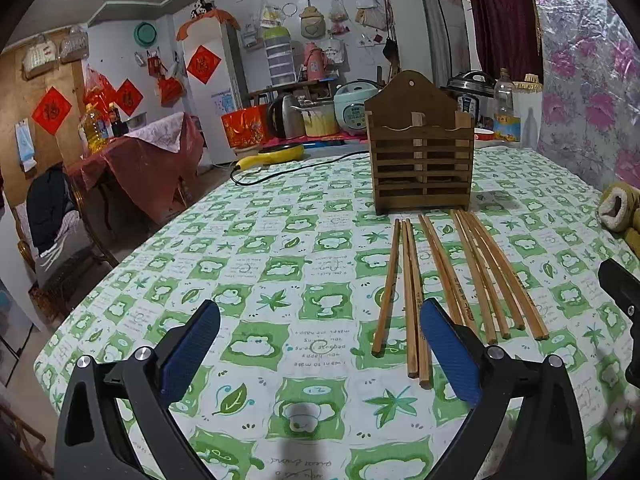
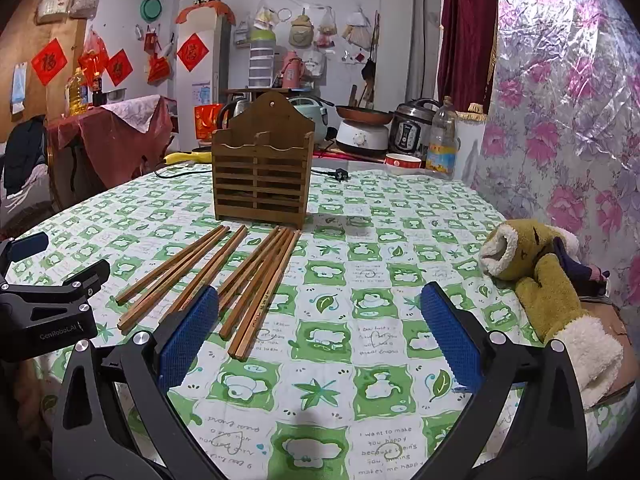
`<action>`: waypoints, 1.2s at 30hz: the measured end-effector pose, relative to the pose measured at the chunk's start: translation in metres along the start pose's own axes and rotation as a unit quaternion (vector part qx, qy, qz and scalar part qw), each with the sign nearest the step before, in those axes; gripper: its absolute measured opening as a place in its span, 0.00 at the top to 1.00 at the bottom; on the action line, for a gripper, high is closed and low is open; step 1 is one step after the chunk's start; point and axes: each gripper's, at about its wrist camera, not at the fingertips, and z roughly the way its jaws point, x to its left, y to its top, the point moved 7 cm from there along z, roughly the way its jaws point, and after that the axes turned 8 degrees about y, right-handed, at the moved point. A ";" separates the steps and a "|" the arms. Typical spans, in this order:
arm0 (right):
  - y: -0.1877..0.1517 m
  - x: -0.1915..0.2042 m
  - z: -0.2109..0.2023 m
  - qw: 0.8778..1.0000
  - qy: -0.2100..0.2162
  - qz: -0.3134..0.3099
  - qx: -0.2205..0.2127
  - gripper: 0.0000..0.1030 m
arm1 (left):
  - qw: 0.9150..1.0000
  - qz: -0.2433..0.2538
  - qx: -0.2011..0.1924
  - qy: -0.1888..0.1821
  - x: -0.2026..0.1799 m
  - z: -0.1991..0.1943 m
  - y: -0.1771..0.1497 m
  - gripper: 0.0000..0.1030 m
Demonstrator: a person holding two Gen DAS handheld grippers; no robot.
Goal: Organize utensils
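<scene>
Several wooden chopsticks (image 1: 452, 276) lie side by side on the green-patterned tablecloth (image 1: 280, 280), in front of a slatted wooden utensil holder (image 1: 420, 160) that stands upright and looks empty. My left gripper (image 1: 320, 344) is open and empty, low over the cloth, with the chopsticks just beyond its right finger. In the right wrist view the chopsticks (image 2: 224, 276) lie to the front left, the holder (image 2: 262, 172) behind them. My right gripper (image 2: 320, 328) is open and empty, to the right of the chopsticks. The left gripper's body (image 2: 44, 304) shows at the left edge.
Yellow-green fleece-lined slippers (image 2: 548, 284) lie at the table's right side. A black power cord (image 1: 296, 168) and a yellow appliance (image 1: 280, 152) lie at the far edge. A bottle (image 2: 442, 140), a bowl (image 2: 403, 160) and cookers stand beyond. A floral-covered wall (image 2: 568, 120) borders the right.
</scene>
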 end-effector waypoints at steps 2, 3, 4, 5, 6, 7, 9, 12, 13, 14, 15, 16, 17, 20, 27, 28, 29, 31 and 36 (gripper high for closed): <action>0.000 0.000 -0.001 1.000 0.001 0.002 -0.003 0.06 | 1.000 0.000 -0.003 0.002 0.001 -0.001 0.000 0.05; 0.001 -0.001 -0.001 1.000 0.002 0.003 -0.003 0.06 | 1.000 0.001 -0.004 0.002 0.001 -0.001 0.000 0.05; 0.001 -0.001 -0.001 1.000 0.003 0.004 -0.003 0.06 | 1.000 0.000 -0.003 0.002 0.001 -0.001 -0.001 0.05; 0.001 -0.002 -0.001 1.000 0.004 0.005 -0.003 0.06 | 1.000 -0.001 -0.003 0.002 0.001 -0.001 -0.001 0.05; 0.001 -0.002 -0.001 1.000 0.005 0.007 -0.003 0.06 | 1.000 -0.003 -0.003 0.002 0.001 -0.001 -0.001 0.05; 0.001 -0.003 -0.001 1.000 0.006 0.009 -0.003 0.06 | 1.000 -0.004 -0.002 0.001 0.001 0.000 -0.001 0.05; 0.001 -0.003 -0.001 1.000 0.008 0.011 -0.002 0.06 | 1.000 -0.006 0.000 -0.001 0.002 0.000 -0.001 0.05; 0.000 -0.004 0.000 1.000 0.010 0.014 -0.001 0.06 | 1.000 -0.008 0.001 -0.002 0.003 0.000 -0.002 0.05; 0.000 -0.004 0.000 1.000 0.010 0.014 -0.001 0.06 | 1.000 -0.006 0.000 -0.001 0.003 0.000 -0.001 0.05; 0.000 -0.004 0.000 1.000 0.010 0.014 -0.001 0.06 | 1.000 -0.006 0.000 -0.001 0.003 0.000 -0.001 0.05; 0.000 -0.004 0.000 1.000 0.010 0.013 -0.001 0.06 | 1.000 -0.005 -0.001 0.000 0.003 0.000 -0.001 0.05; 0.000 -0.004 0.000 1.000 0.010 0.013 -0.001 0.06 | 1.000 -0.005 -0.001 0.000 0.004 0.000 0.000 0.05; 0.000 -0.004 0.001 1.000 0.010 0.012 -0.001 0.06 | 1.000 -0.005 -0.001 0.000 0.004 0.000 0.000 0.05; 0.000 -0.004 0.000 1.000 0.010 0.013 -0.001 0.06 | 1.000 -0.005 -0.001 0.000 0.004 0.000 -0.001 0.05; 0.000 -0.004 0.000 1.000 0.010 0.013 -0.001 0.06 | 1.000 -0.005 -0.001 0.000 0.004 0.001 -0.001 0.05; 0.000 -0.004 0.000 1.000 0.009 0.013 -0.001 0.06 | 1.000 -0.005 -0.001 0.000 0.004 0.001 -0.001 0.05; 0.000 -0.004 0.000 1.000 0.010 0.013 -0.001 0.06 | 1.000 -0.006 -0.001 0.000 0.004 0.001 -0.001 0.05; 0.000 -0.004 0.000 1.000 0.009 0.013 -0.001 0.06 | 1.000 -0.005 -0.001 0.000 0.004 0.001 -0.001 0.05; 0.000 -0.004 0.000 1.000 0.009 0.013 -0.001 0.06 | 1.000 -0.005 -0.001 0.000 0.004 0.001 -0.001 0.05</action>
